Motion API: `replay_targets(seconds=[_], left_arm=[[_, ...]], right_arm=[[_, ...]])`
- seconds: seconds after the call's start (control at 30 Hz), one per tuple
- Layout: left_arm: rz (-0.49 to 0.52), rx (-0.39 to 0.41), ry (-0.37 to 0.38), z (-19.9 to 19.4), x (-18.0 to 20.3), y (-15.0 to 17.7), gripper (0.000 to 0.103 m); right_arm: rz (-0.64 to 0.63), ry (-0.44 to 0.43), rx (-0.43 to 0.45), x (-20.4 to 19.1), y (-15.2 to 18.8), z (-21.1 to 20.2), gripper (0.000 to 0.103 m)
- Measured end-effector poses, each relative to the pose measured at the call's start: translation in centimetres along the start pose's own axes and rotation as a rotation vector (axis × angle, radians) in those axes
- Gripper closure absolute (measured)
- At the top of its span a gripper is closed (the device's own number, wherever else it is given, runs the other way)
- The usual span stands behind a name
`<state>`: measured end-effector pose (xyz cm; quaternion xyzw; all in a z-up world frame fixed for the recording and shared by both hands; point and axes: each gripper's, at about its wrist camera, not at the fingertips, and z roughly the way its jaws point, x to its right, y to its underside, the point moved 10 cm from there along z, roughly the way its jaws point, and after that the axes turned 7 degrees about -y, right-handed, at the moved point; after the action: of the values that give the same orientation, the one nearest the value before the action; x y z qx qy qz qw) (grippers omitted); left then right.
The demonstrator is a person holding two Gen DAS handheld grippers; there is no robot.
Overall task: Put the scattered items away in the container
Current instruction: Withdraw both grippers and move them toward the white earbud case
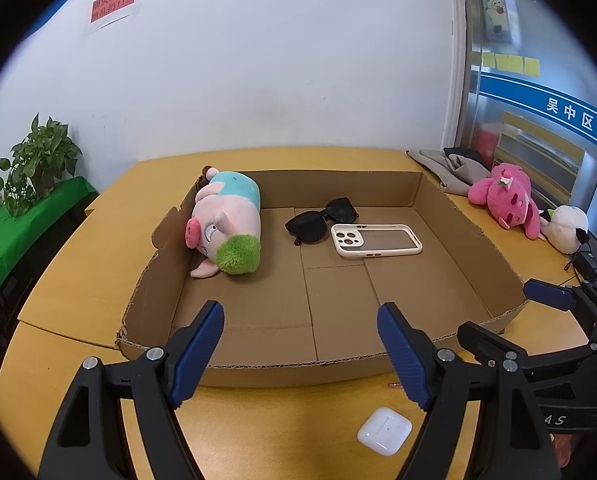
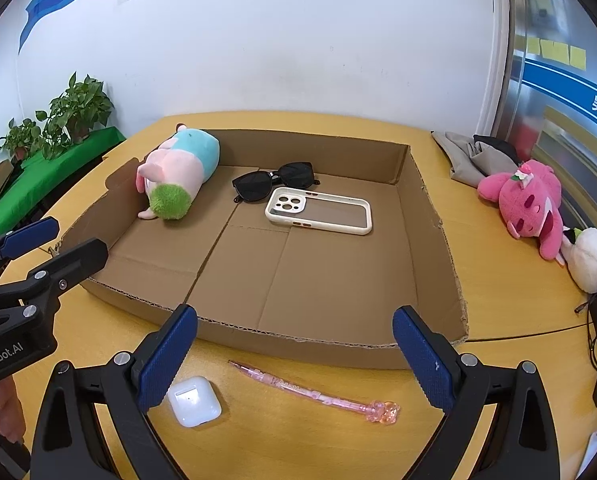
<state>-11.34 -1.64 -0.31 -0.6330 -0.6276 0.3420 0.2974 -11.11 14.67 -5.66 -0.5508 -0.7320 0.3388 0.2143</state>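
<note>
Both pairs of jaws stand wide apart and hold nothing: the left gripper (image 1: pixel 300 334) fills the bottom of its view, the right gripper (image 2: pixel 294 354) the bottom of its own. The shallow brown cardboard tray (image 2: pixel 434 240) sits mid-frame on the yellow wooden counter (image 2: pixel 510 300) and already holds a pink plush pig with a green tuft (image 2: pixel 178 176), black sunglasses (image 2: pixel 274 180) and a cream phone case (image 2: pixel 318 210). Still outside, just below the tray's near wall, lie a small white glossy earbud case (image 2: pixel 194 400) and a thin pink transparent pen (image 2: pixel 314 394). The case looks slick and rounded, so a closing pinch could squirt it away. The pen lies flat and thin; the jaws may scrape the counter or roll it. The two grippers are near enough to collide.
</note>
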Motion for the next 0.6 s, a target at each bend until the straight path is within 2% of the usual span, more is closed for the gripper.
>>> replay_targets(seconds=[0.17,0.3,0.4,0.6], left_arm=[[0.001,-0.009,0.009,0.1,0.2,0.3,0.024],[0.007,-0.053,0.043,0.5,0.4,1.6,0.024],[0.017,-0.12,0.099,1.3,0.7,3.6,0.024],[-0.008,-0.31,0.28,3.7,2.3,8.2,0.024]], right_arm=[[-0.001,0.0,-0.003,0.0,0.2,0.0,0.003],[-0.006,-0.008,-0.01,0.2,1.0,0.0,0.003],[-0.013,-0.044,-0.037,0.3,2.8,0.3,0.003],[-0.056,-0.199,-0.141,-2.0,7.9,1.8,0.003]])
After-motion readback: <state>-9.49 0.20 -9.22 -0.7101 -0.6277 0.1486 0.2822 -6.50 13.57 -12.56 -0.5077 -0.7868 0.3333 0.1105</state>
